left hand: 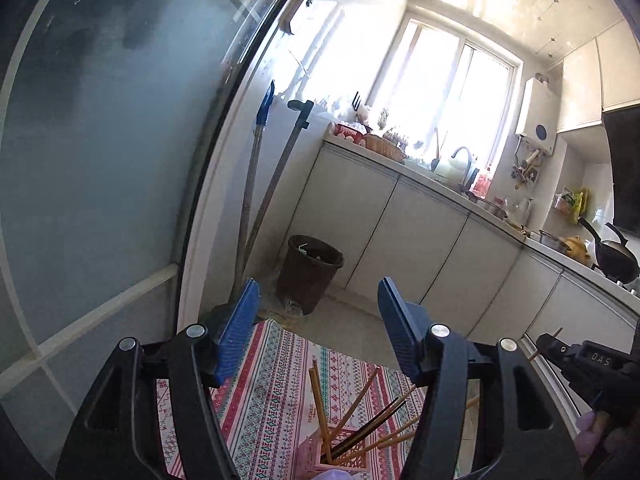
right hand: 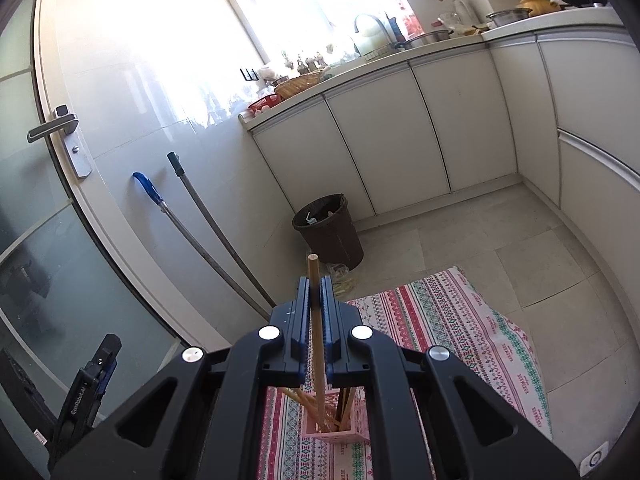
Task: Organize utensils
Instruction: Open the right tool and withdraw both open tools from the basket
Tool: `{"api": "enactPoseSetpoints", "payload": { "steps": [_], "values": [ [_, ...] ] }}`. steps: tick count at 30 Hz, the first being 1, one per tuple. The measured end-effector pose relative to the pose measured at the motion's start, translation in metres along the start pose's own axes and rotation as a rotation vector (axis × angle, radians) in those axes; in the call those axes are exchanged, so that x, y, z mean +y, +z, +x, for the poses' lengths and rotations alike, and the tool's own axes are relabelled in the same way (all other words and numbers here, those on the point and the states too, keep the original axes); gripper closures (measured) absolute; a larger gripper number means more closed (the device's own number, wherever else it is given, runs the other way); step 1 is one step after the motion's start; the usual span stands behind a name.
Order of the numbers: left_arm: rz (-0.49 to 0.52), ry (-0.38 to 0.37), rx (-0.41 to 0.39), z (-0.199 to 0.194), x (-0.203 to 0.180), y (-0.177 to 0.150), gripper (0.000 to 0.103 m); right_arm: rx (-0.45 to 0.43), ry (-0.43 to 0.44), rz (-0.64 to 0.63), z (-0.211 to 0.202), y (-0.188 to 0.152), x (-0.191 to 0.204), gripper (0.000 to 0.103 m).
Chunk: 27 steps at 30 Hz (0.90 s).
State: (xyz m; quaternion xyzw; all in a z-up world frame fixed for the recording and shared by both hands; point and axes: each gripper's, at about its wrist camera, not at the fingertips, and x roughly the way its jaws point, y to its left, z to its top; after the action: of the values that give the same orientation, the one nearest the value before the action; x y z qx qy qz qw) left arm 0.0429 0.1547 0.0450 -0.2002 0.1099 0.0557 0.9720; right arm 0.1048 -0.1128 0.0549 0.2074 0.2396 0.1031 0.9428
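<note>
A pink lattice utensil holder stands on a striped cloth on the floor, with several chopsticks leaning in it. My left gripper is open and empty, above and behind the holder. My right gripper is shut on one wooden chopstick, held upright with its lower end in or just over the holder. The right gripper also shows at the right edge of the left wrist view, with the chopstick tip sticking out.
A brown waste bin stands by the white cabinets. Two mop handles lean on the wall beside a glass door. The counter holds pots, baskets and a sink tap. Tiled floor lies around the cloth.
</note>
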Motion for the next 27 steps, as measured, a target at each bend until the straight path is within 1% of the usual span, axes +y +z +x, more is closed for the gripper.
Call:
{"api": "enactPoseSetpoints", "payload": {
  "steps": [3, 5, 6, 7, 8, 9, 13, 17, 19, 21, 23, 25, 27],
  "values": [
    [0.029, 0.005, -0.003, 0.0, -0.004, -0.003, 0.045, 0.016, -0.01, -0.008, 0.021, -0.008, 0.003, 0.097],
    [0.049, 0.005, 0.011, 0.003, -0.006, -0.008, 0.045, 0.024, 0.003, 0.002, 0.037, -0.018, 0.0, 0.094],
    [0.061, 0.005, 0.023, 0.005, -0.008, -0.011, 0.045, 0.029, 0.009, 0.009, 0.045, -0.024, -0.003, 0.09],
    [0.069, 0.005, 0.032, 0.007, -0.009, -0.013, 0.045, 0.042, 0.005, 0.008, 0.052, -0.029, -0.005, 0.082],
    [0.076, 0.003, 0.038, 0.007, -0.01, -0.015, 0.045, 0.056, -0.003, 0.001, 0.057, -0.033, -0.005, 0.078],
    [0.084, -0.001, 0.043, 0.007, -0.011, -0.016, 0.045, 0.063, -0.007, -0.009, 0.057, -0.035, -0.004, 0.077],
    [0.112, -0.01, 0.067, 0.005, -0.017, -0.02, 0.044, 0.042, -0.019, -0.057, 0.044, -0.036, 0.007, 0.077],
    [0.155, -0.007, 0.112, 0.008, -0.026, -0.03, 0.042, 0.016, -0.074, -0.158, 0.027, -0.043, 0.02, 0.076],
    [0.185, -0.002, 0.124, 0.007, -0.032, -0.036, 0.036, 0.006, -0.104, -0.204, 0.019, -0.049, 0.023, 0.071],
    [0.207, 0.007, 0.133, 0.007, -0.036, -0.042, 0.033, 0.001, -0.13, -0.234, 0.013, -0.054, 0.024, 0.07],
    [0.226, 0.011, 0.149, 0.006, -0.039, -0.046, 0.031, 0.003, -0.153, -0.254, 0.007, -0.059, 0.022, 0.067],
    [0.251, 0.02, 0.164, 0.006, -0.043, -0.051, 0.027, 0.001, -0.175, -0.268, 0.002, -0.063, 0.019, 0.059],
    [0.272, 0.032, 0.171, 0.005, -0.045, -0.057, 0.024, 0.003, -0.201, -0.284, -0.002, -0.068, 0.017, 0.056]
  ]
}}
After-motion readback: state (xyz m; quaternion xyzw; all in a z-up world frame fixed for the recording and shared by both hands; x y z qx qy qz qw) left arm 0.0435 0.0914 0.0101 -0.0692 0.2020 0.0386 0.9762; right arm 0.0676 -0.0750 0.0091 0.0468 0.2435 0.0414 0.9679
